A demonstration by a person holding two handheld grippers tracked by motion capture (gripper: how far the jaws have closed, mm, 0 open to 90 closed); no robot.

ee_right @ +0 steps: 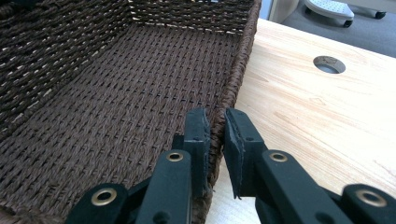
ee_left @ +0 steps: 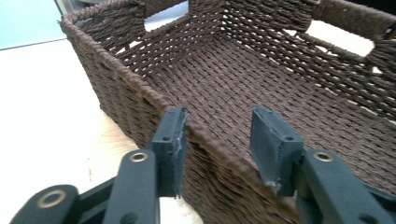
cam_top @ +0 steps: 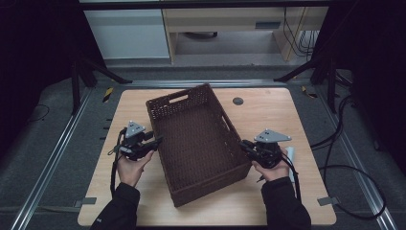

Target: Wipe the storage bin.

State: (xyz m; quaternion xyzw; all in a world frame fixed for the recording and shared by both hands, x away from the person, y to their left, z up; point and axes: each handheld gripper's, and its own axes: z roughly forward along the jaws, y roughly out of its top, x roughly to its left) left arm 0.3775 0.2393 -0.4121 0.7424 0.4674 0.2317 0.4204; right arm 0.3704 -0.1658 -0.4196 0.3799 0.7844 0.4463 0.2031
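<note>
A dark brown woven basket (cam_top: 179, 96) with cut-out handles sits slanted in the middle of the wooden table (cam_top: 268, 115); nothing lies in it. My left gripper (cam_top: 155, 141) is at its left long wall. In the left gripper view the jaws (ee_left: 219, 119) straddle that rim (ee_left: 140, 88) with a wide gap on the inner side, so it is open. My right gripper (cam_top: 244, 145) is at the right long wall near the front corner. In the right gripper view its jaws (ee_right: 215, 116) pinch the rim (ee_right: 238, 65), one pad inside and one outside.
A round cable hole (cam_top: 238, 100) (ee_right: 329, 64) is in the tabletop behind the basket's right side. A small white object (cam_top: 290, 158) lies by the right hand. Black cables (cam_top: 344, 167) trail on the floor at right. Tripod legs (cam_top: 95, 72) stand behind the table.
</note>
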